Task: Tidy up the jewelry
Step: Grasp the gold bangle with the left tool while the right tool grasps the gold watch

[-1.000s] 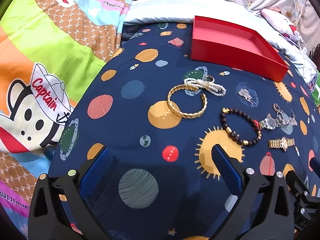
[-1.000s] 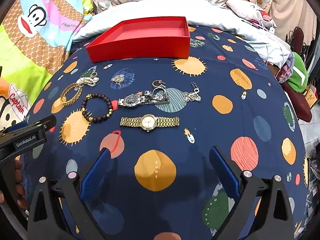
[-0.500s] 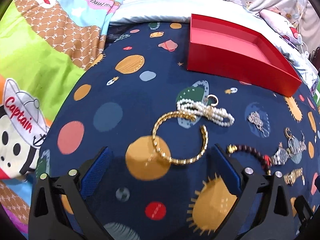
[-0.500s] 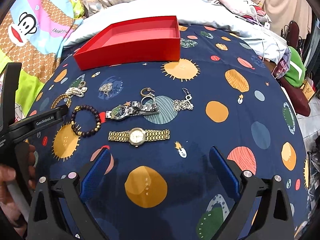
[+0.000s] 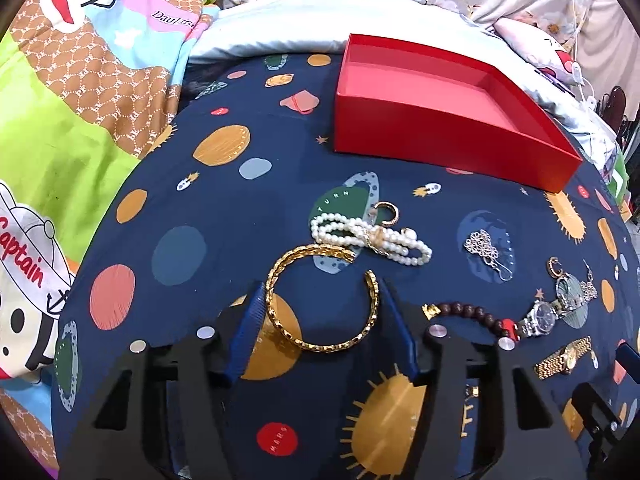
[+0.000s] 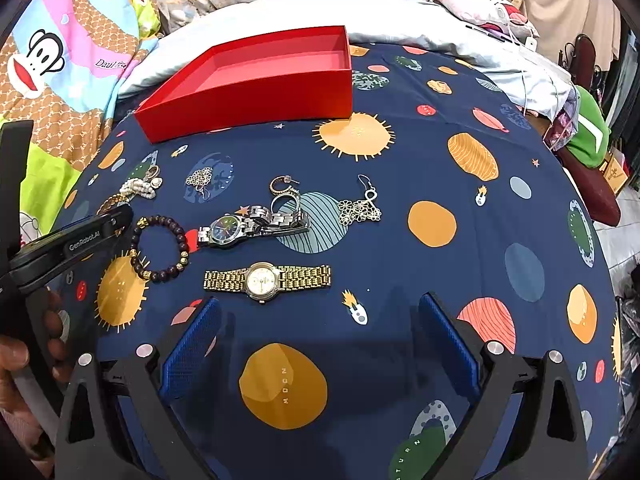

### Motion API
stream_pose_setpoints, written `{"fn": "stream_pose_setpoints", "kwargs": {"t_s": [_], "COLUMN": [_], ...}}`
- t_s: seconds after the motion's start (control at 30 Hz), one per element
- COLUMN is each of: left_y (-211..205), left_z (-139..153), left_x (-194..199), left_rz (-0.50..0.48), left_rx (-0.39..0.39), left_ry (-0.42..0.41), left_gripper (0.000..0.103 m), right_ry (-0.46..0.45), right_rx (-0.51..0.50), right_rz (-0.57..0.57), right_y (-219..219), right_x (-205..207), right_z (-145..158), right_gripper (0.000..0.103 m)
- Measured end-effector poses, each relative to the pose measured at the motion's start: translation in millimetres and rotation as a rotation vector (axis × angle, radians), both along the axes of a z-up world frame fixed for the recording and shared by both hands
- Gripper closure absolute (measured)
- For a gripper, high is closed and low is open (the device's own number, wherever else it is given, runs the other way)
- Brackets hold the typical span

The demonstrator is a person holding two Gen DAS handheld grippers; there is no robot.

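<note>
The bed (image 5: pixel 168 208), covered by a navy planet-print sheet, is carrying everything, and a red box (image 5: pixel 448 140) is standing open and empty toward its far edge, well beyond the scattered jewelry. The left gripper (image 5: pixel 320 312) is being held low over the sheet with its jaws partly closed around the gold cuff bangle (image 5: pixel 320 304), one blue pad lying just beside each flank of the ring; whether the pads are already touching the metal cannot be told. The bangle is lying flat between the pads, with its open gap being turned toward the far edge and the box, so the squeeze is judged to be falling across the ring's width, at right angles to the gap. From that grasp the box is lying straight ahead and a little to the right, past the pearl bracelet (image 5: pixel 372 236), which is resting just beyond the bangle's open ends. The right gripper (image 6: pixel 316 340) is being held spread wide and empty nearer the front edge, with the gold watch (image 6: pixel 266 278) lying just ahead of its pads, its strap stretched crosswise to the fingers. The left gripper is therefore the nearer one to the bangle. A dark bead bracelet (image 6: pixel 160 248) and a silver watch (image 6: pixel 252 226) are lying between the two grippers' working areas, with small earrings (image 6: pixel 358 208) farther right.
</note>
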State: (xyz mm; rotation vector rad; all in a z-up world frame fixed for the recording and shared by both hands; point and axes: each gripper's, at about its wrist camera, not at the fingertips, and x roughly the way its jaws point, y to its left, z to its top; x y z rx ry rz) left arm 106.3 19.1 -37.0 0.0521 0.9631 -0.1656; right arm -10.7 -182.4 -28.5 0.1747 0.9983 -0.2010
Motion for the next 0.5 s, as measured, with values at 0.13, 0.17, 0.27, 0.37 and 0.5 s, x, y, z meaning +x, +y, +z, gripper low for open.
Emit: {"fn": "stream_pose_setpoints", "kwargs": {"t_s": [0.13,0.17,0.27,0.37,0.5], "left_y": [4.1,6.2,11.7,15.3,16.2], "left_z": [2.5,4.1,8.8,14.4,17.8], "left_x": [-5.0,-7.5,-14.6,-23.8,-34.0], "left_rz": [0.008,0.017,0.027,0.025,0.013], "left_rx": [-0.028,-0.032,-0.033,-0.031,-0.027], "left_ry": [0.017,0.021,0.019,0.012,0.016], "left_gripper": [0.048,0.048,0.048,0.048,0.048], "right_ry": [-0.003,-0.003,-0.006,0.008,0.009], "right_rx": [0.003,0.005,0.017,0.045,0.075], "right_rz": [0.000,0.002,0.027,0.062,0.070], "right_y": [-1.2,-1.2,1.9,7.4,8.8], "right_x": [-1.6,-2.3,-4.1,-3.0,-1.2], "right_z": [0.9,1.0,1.3,-1.8,-6.4], "right_gripper": [0.007,0.007,0.018,0.030,0.036]}}
